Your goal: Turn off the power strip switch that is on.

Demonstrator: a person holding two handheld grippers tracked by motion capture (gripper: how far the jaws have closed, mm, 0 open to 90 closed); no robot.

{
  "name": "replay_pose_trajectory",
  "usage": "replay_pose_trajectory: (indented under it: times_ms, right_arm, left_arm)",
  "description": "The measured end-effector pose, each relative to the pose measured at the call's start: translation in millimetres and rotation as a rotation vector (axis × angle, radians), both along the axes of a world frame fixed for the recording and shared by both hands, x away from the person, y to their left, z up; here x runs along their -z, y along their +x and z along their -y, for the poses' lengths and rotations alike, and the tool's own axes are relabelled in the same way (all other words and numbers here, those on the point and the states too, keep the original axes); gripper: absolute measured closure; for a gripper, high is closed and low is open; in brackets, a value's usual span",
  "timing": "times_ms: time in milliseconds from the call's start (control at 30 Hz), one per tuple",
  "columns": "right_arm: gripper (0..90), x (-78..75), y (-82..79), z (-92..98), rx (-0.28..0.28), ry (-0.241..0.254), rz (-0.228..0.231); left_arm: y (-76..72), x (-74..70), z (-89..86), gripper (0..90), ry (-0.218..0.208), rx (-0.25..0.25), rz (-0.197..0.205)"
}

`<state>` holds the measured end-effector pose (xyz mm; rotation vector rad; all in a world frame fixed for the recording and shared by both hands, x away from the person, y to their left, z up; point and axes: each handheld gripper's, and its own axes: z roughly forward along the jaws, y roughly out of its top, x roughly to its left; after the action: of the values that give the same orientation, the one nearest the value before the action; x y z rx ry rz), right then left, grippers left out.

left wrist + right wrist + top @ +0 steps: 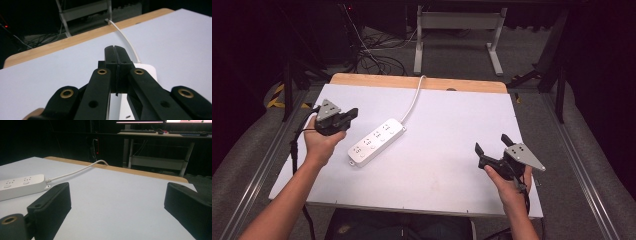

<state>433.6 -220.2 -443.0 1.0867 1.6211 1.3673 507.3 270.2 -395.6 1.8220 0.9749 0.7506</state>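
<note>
A: Where's the power strip [377,142]?

B: Flat on the white table [452,170], left of centre, its cord [413,98] running off the far edge. The left hand-held gripper [352,114] hovers just beside its near-left end with jaws pressed together — nothing between them.

A: And the right hand-held gripper [491,144]?

B: Jaws spread wide, well apart from the strip — an approach, I'd judge. Next it must close the distance and the left must part its jaws before any grasp.

A white table [452,165] with a wooden far edge [377,81].
</note>
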Motion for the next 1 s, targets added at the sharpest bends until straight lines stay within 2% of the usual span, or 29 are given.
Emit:
replay_pose_trajectory:
  times_ms: [33, 100, 133, 167, 233, 267, 333, 367, 400, 500, 567, 700, 800, 867, 1000]
  right_arm:
    - [7.5, 0.0, 0.1, 0.5, -0.003, 0.001, 0.001]
    - [7.5, 0.0, 0.6, 0.7, -0.003, 0.005, 0.0]
    - [7.5, 0.0, 0.8, 0.9, -0.002, 0.003, -0.001]
    - [7.5, 0.1, 1.0, 0.8, -0.003, 0.003, -0.002]
    - [7.6, 0.1, 1.0, 0.7, -0.006, 0.0, -0.001]
    - [7.6, 0.1, 0.9, 0.5, -0.006, -0.001, -0.001]
    - [7.6, 0.3, 1.0, 0.3, -0.008, -0.001, 0.0]
    - [7.6, 0.4, 1.0, 0.3, -0.008, -0.001, -0.003]
    - [7.6, 0.5, 1.1, 0.2, -0.006, 0.0, -0.005]
    - [7.6, 0.5, 1.2, 0.4, -0.008, -0.001, -0.005]
    - [7.5, 0.4, 0.9, 0.4, -0.008, 0.001, -0.006]
    - [7.5, 0.6, 0.7, 0.6, -0.009, 0.0, -0.006]
    - [7.5, 0.6, 0.5, 1.1, -0.01, 0.001, -0.006]
    - [7.5, 0.5, 0.4, 1.2, -0.008, 0.002, -0.006]
    - [7.6, 0.3, -0.1, 0.5, -0.005, 0.002, -0.005]
  left_arm:
    - [3.6, 0.1, 5.8, 90.0, 0.016, 0.016, -0.011]
    - [13.7, 3.8, 25.9, 90.0, 0.077, 0.065, -0.046]
    - [13.7, 3.8, 25.9, 90.0, 0.077, 0.065, -0.046]
    - [16.7, 5.7, 32.2, 90.0, 0.093, 0.082, -0.063]
    - [24.1, 10.5, 43.2, 90.0, 0.099, 0.115, -0.11]
    - [27.6, 13.3, 48.6, 90.0, 0.116, 0.127, -0.132]
    - [33.8, 19.5, 60.4, 90.0, 0.17, 0.146, -0.174]
    - [40.6, 25.4, 71.2, 90.0, 0.209, 0.163, -0.225]
    - [40.6, 25.4, 71.2, 90.0, 0.209, 0.163, -0.225]
    - [49.8, 34.6, 84.8, 90.0, 0.251, 0.176, -0.288]
    - [53.8, 40.4, 92.2, 90.0, 0.278, 0.178, -0.314]
    - [56.9, 47.1, 98.0, 90.0, 0.312, 0.173, -0.339]
    - [58.7, 50.0, 96.1, 90.0, 0.314, 0.163, -0.36]
    - [59.1, 50.2, 95.4, 89.9, 0.297, 0.163, -0.366]
    - [57.0, 52.7, 98.0, 90.0, 0.322, 0.174, -0.358]
